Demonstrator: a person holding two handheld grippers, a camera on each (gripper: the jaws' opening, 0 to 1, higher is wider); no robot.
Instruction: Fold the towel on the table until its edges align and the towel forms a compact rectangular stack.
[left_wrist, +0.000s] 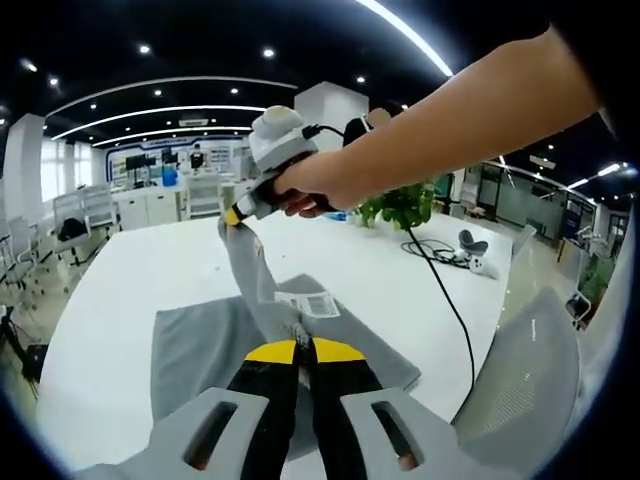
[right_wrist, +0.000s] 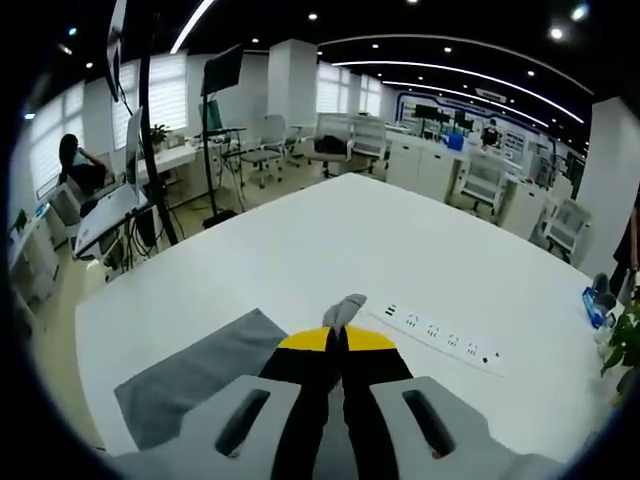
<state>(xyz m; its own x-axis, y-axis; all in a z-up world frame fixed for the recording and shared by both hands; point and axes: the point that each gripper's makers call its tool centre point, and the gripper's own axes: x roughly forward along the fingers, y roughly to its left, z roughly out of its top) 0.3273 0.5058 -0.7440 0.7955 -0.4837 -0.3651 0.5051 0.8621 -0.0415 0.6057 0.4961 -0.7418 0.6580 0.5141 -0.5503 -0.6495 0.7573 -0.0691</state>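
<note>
Above the white surface (left_wrist: 120, 290) I pinch the grey towel (left_wrist: 200, 345) with both — left hand-held gripper (left_wrist: 299, 350) and right hand-held gripper (right_wrist: 338, 338); uneven tension could slip a corner, leaving edges misaligned.

No writing can be read anywhere. In the left gripper view the grey towel (left_wrist: 200, 350) carries a white label (left_wrist: 309, 303) printed with a barcode and small dark lines, too blurred to make out. In the right gripper view the white power strip (right_wrist: 440, 337) on the bench (right_wrist: 330, 240) shows sockets but no legible marking.
</note>
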